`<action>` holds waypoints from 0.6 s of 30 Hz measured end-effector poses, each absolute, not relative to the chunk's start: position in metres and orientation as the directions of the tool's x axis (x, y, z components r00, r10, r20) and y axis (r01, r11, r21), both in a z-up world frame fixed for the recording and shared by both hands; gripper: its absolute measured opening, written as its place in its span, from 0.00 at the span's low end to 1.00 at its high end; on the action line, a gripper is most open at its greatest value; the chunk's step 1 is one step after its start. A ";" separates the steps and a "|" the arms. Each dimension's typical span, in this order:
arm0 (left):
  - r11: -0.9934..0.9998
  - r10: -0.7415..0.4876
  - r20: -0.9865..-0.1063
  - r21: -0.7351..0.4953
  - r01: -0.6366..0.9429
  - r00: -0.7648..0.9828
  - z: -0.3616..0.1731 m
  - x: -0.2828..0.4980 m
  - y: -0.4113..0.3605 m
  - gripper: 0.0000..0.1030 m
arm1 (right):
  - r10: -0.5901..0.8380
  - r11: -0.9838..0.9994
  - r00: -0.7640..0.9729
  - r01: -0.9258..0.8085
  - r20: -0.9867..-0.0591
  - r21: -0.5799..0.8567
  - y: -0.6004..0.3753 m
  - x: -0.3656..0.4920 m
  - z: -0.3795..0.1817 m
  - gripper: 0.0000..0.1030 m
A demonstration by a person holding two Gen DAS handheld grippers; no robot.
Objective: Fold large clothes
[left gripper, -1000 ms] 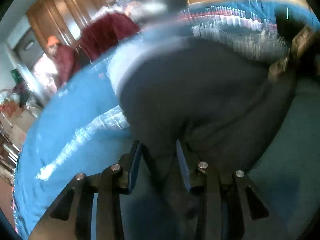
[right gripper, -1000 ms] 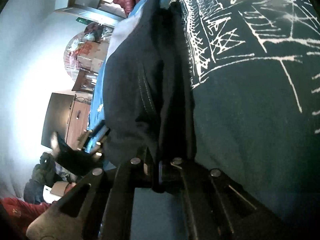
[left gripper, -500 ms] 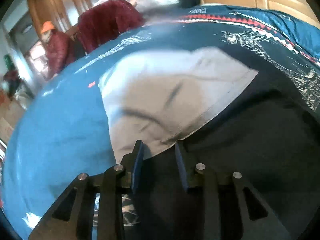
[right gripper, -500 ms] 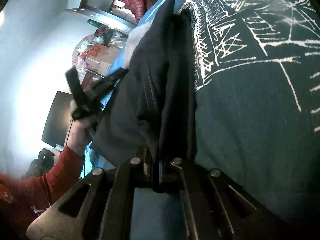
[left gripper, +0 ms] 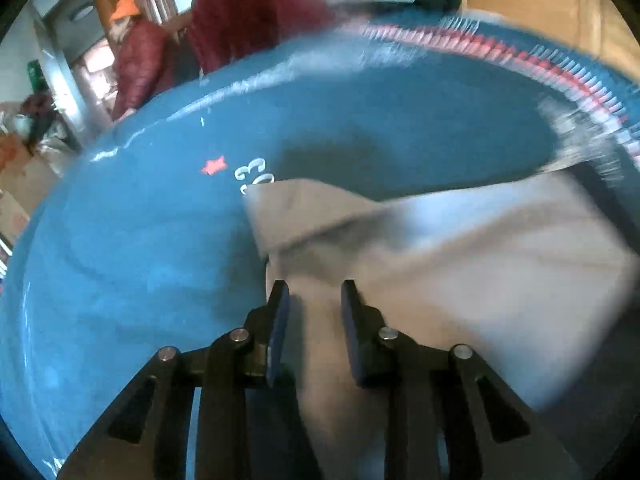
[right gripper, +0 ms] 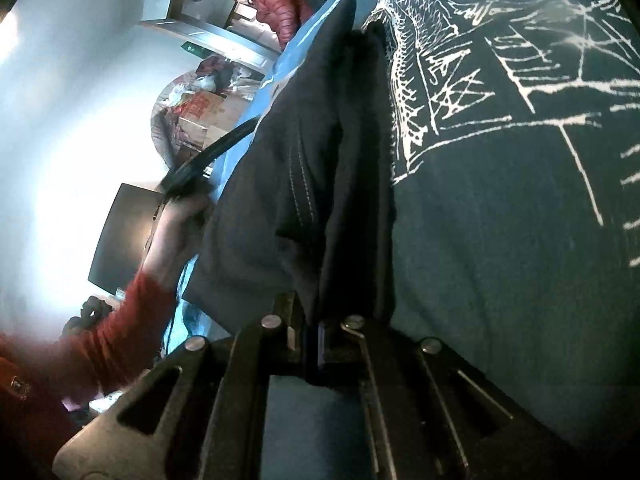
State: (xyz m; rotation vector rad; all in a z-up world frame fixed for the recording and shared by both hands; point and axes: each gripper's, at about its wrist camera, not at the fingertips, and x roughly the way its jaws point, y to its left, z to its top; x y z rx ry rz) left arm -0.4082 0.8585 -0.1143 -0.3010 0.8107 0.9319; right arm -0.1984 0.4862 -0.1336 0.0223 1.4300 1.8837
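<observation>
A dark garment [right gripper: 304, 184] with a stitched seam lies bunched on a blue bedspread [right gripper: 520, 200] printed with white lines. My right gripper [right gripper: 310, 332] is shut on a folded edge of this garment near the bottom of the right wrist view. In the left wrist view a pale grey part of the garment [left gripper: 440, 260] spreads over the blue bedspread [left gripper: 140, 240]. My left gripper [left gripper: 313, 292] hangs over the grey cloth's left end, jaws apart, with cloth showing between them. The view is motion-blurred.
A person in a red jacket and orange cap [left gripper: 136, 52] stands at the far side, beside a maroon garment heap [left gripper: 256, 20]. Wooden cabinets [left gripper: 540, 4] line the back. A hand with a red sleeve [right gripper: 176, 220] shows left of the garment, near a dark screen [right gripper: 120, 240].
My left gripper has swept from over the dark fabric to the grey part's left end, still open. The right gripper has kept its hold in place.
</observation>
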 end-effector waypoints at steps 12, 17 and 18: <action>0.711 0.552 -0.698 0.109 -0.695 0.456 -0.112 -0.483 0.662 0.26 | 0.543 -0.047 -0.707 -0.565 -0.454 0.824 0.485 -0.198 -0.124 0.00; 0.710 0.540 -0.736 0.139 -0.690 0.407 -0.135 -0.471 0.652 0.31 | 0.566 0.040 -0.530 -0.748 -0.632 0.663 0.459 -0.206 -0.079 0.21; 0.712 0.534 -0.738 0.128 -0.690 0.414 -0.129 -0.472 0.652 0.31 | 0.589 0.046 -0.470 -0.792 -0.657 0.608 0.449 -0.207 -0.062 0.24</action>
